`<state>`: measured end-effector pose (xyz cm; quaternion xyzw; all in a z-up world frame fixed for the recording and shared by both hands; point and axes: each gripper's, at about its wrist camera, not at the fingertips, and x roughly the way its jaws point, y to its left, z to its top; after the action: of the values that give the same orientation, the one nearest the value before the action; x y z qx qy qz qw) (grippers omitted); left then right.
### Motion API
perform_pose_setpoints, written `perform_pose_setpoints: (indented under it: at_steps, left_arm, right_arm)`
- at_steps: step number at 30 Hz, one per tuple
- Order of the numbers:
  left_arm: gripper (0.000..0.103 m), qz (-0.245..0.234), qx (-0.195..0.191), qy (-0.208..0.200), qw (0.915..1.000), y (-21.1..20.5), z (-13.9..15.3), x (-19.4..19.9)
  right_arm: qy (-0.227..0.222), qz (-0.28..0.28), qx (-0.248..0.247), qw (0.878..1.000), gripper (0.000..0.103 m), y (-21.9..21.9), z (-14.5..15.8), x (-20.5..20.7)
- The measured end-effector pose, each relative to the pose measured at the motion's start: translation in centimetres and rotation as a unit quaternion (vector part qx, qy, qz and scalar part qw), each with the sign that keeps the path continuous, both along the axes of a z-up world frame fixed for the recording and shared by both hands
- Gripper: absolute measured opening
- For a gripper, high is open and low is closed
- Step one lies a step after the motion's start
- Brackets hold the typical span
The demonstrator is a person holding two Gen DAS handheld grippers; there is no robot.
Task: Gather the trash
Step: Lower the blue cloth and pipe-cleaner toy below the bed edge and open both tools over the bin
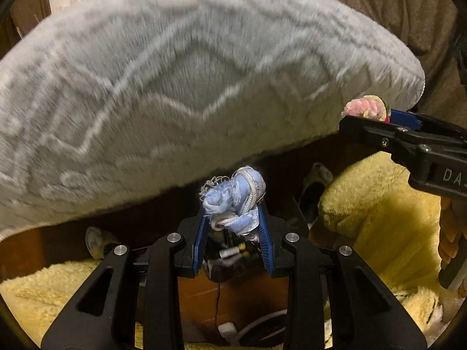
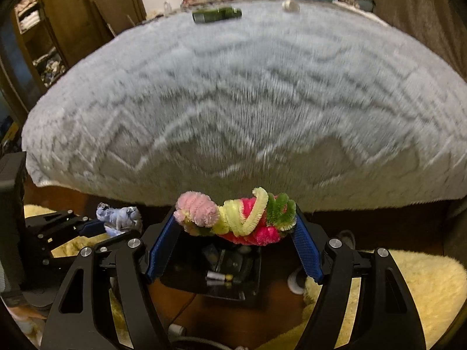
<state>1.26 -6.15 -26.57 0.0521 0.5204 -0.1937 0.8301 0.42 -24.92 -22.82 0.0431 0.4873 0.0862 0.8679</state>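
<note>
Over the black bin, in front of the grey fleece bed: both tongs loaded.

Left gripper [image 1: 233, 218] is clamped narrow on a wad of pale blue frayed fabric with white cord [image 1: 233, 201]; the wad sticks out past the blue pads. Right gripper [image 2: 236, 227] stands wide, its pads pressed on the two ends of a twisted bundle of pipe cleaners [image 2: 236, 217] (pink, yellow, magenta, green), which spans the gap between them. Black bin [image 2: 213, 274] sits on the brown floor directly below the bundle in the right wrist view, with small items inside, too blurred to identify. Yellow fluffy rug [image 2: 414, 288] lies on both sides of the bin. Grey fleece blanket [image 2: 248, 102] fills the background, with a dark green bottle [image 2: 217, 14] lying on it at the far edge. Both views are motion-blurred.
</note>
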Motion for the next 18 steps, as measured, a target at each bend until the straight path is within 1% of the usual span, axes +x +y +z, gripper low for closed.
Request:
perform_pose_setpoints:
  at_steps: [3,9,12,16,18]
  left_arm:
    - [0.030,-0.001,-0.001,0.020,0.9998,-0.1,-1.5,0.3]
    - [0.030,0.007,0.001,0.061,0.9981,0.2,-4.4,1.2]
    - [0.030,0.010,-0.004,0.075,0.9971,0.3,-5.1,1.4]
    - [0.031,0.009,-0.005,0.082,0.9966,0.2,-5.5,1.6]
    - [0.034,0.009,-0.005,0.085,0.9963,0.0,-5.7,1.7]
  right_arm:
    - [0.031,0.003,0.004,1.000,0.074,0.3,-2.2,0.1]
    - [0.073,0.014,0.004,0.997,0.074,1.1,-5.4,0.7]
    - [0.086,0.016,0.011,0.996,0.074,1.3,-6.2,1.1]
    - [0.094,0.016,0.021,0.995,0.074,1.5,-6.8,1.5]
    - [0.094,0.016,0.024,0.995,0.076,1.9,-7.1,1.7]
